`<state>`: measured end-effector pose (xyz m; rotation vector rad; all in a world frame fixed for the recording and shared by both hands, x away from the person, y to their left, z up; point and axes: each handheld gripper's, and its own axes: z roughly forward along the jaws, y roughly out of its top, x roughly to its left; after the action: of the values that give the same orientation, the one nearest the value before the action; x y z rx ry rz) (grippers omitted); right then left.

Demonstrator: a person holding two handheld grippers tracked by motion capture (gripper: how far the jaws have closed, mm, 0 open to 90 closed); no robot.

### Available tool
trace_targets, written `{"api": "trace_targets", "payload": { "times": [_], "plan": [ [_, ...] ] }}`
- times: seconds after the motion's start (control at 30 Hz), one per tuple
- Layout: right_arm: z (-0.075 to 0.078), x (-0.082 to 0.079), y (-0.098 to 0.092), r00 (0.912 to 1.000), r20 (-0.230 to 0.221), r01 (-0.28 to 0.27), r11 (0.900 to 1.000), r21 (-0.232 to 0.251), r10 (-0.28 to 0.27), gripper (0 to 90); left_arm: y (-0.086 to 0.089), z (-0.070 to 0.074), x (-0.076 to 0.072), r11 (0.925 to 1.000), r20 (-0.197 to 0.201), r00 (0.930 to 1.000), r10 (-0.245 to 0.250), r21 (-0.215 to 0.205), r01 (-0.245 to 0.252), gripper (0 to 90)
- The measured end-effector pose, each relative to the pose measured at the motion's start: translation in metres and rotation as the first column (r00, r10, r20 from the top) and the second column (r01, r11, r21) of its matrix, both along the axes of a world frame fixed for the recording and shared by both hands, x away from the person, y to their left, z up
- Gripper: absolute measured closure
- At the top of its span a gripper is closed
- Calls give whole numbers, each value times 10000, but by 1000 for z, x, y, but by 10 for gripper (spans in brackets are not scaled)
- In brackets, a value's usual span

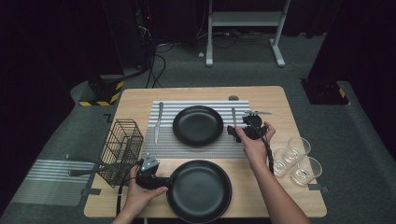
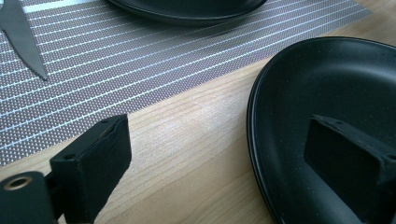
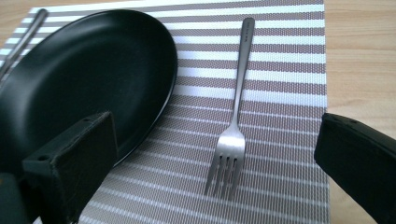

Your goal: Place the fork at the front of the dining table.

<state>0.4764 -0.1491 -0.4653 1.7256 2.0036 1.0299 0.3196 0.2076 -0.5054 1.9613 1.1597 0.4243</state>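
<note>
High view: wire basket (image 1: 122, 148) and glasses (image 1: 297, 158) flanking plates (image 1: 198, 125); both tools wide open, empty-jawed

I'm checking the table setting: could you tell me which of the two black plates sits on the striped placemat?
The far plate does, with a knife left of it; the near plate lies on bare wood beside the left gripper.

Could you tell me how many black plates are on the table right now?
2: one plate sits on the striped placemat at the table's middle; the other plate lies on bare wood at the near edge.
</note>
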Motion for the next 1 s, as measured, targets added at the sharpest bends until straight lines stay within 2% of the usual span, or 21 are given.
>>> {"api": "trace_targets", "payload": {
  "times": [0.23, 0.43, 0.73, 0.8, 1.0],
  "plan": [
    [13, -24, -10, 9978, 506, -433, 9988, 233, 421, 0, 1, 1, 0, 9999, 77, 9999, 91, -80, -90, 82],
    [20, -39, -18, 9954, 706, -658, 9977, 178, 644, 0, 0, 1, 0, 9999, 59, 10000, 81, -83, -80, 82],
    [25, -58, -25, 9927, 816, -909, 9955, 258, 886, 0, -1, 0, -1, 10000, 28, 10000, 68, -67, -67, 82],
    [26, -63, -27, 9922, 785, -1012, 9936, 511, 970, 0, -1, 0, -1, 10000, 43, 10000, 75, -63, -75, 82],
    [26, -76, -33, 9909, 874, -1077, 9923, 610, 1022, 0, -1, 0, -1, 9999, 51, 10000, 86, -87, -85, 83]
  ]
}}
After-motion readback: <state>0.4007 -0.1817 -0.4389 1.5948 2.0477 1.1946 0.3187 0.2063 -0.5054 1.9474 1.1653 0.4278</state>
